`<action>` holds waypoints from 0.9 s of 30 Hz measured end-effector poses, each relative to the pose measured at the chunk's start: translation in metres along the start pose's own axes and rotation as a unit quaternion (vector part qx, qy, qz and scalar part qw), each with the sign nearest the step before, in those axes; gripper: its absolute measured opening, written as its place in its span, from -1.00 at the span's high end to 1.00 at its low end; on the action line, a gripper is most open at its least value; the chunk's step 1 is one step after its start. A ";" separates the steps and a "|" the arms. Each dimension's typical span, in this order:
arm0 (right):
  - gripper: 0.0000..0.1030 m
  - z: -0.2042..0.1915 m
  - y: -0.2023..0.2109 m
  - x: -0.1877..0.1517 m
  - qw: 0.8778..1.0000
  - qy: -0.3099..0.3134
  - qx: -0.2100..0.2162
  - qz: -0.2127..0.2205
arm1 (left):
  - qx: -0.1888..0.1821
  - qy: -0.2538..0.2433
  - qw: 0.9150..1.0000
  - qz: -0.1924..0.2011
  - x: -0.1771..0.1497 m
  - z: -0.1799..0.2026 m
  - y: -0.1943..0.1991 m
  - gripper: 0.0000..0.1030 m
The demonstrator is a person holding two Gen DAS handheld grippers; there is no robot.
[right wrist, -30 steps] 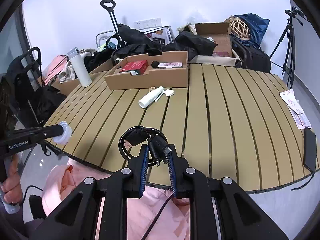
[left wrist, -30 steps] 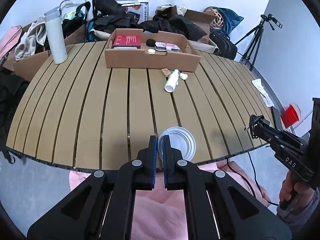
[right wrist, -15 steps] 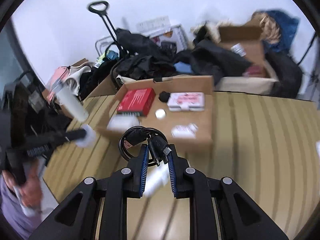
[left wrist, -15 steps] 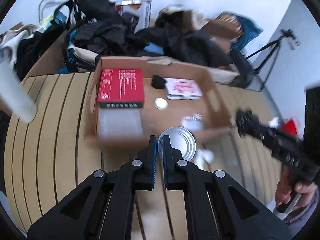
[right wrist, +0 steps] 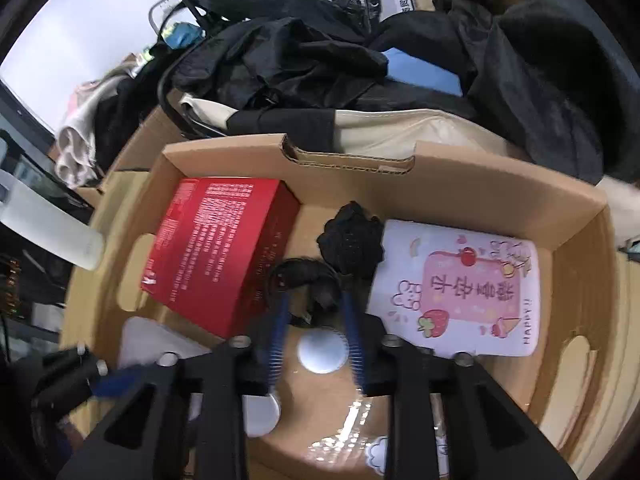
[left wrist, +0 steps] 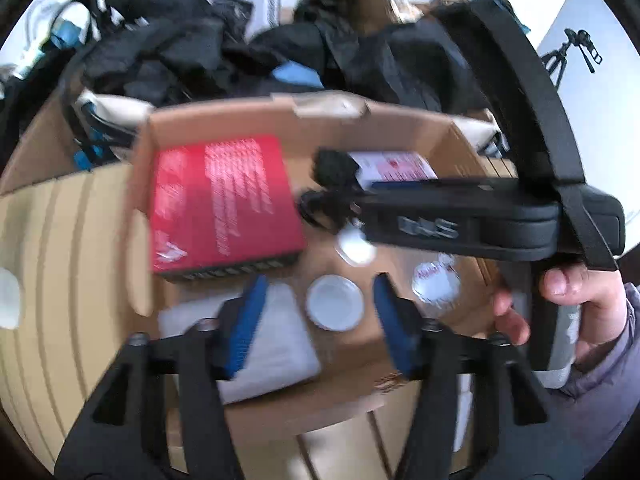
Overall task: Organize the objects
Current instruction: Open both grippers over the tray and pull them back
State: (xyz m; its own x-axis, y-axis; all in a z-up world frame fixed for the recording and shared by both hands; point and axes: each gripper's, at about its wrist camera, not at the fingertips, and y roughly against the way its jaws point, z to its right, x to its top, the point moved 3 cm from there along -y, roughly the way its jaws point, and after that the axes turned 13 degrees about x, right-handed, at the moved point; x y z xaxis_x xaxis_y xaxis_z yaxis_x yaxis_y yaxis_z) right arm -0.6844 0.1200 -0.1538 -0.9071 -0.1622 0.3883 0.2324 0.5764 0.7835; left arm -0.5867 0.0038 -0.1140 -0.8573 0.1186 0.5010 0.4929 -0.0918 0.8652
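Both grippers hang over the open cardboard box point(left wrist: 460, 136) point(right wrist: 500, 176). My left gripper point(left wrist: 318, 312) is open, and the silver round lid point(left wrist: 335, 307) lies on the box floor between its fingers. My right gripper point(right wrist: 314, 320) is open above the coiled black cable point(right wrist: 300, 276), which lies on the box floor beside the red box point(right wrist: 216, 248). The right gripper also shows in the left wrist view point(left wrist: 328, 208), with the cable point(left wrist: 316, 210) at its tips. The lid shows in the right wrist view point(right wrist: 260, 416).
The box also holds a red box point(left wrist: 222, 204), a pink card point(right wrist: 460, 288), a black clump point(right wrist: 352, 240), a small white cap point(right wrist: 322, 350), a white packet point(left wrist: 272, 340) and a printed round packet point(left wrist: 436, 284). Dark bags and clothes point(right wrist: 300, 52) pile behind it. A white bottle point(right wrist: 48, 224) stands left.
Both grippers moved forward over the box and opened. The lid left the left gripper and lies in the box. The cable left the right gripper and lies in the box.
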 end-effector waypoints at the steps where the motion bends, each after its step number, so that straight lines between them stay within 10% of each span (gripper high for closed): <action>1: -0.35 -0.001 0.007 0.000 1.000 0.001 0.004 0.011 | 0.007 0.005 1.000 0.003 0.002 -0.003 0.003 -0.13; 13: -0.40 -0.045 0.194 -0.054 0.995 0.027 -0.067 0.071 | 0.092 0.010 0.993 0.069 -0.050 -0.036 0.163 -0.87; 27: -0.40 -0.100 0.320 -0.272 0.989 0.050 -0.069 0.117 | 0.124 0.018 0.988 0.089 -0.223 -0.021 0.304 -1.00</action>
State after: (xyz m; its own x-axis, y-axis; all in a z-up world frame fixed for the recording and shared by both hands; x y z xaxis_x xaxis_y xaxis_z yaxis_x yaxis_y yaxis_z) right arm -0.3286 0.2679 0.0400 -0.7851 -0.1204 0.6075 0.4836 0.4936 0.7229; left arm -0.2493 -0.0715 0.0367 -0.7557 0.0875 0.6491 0.6545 0.1371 0.7435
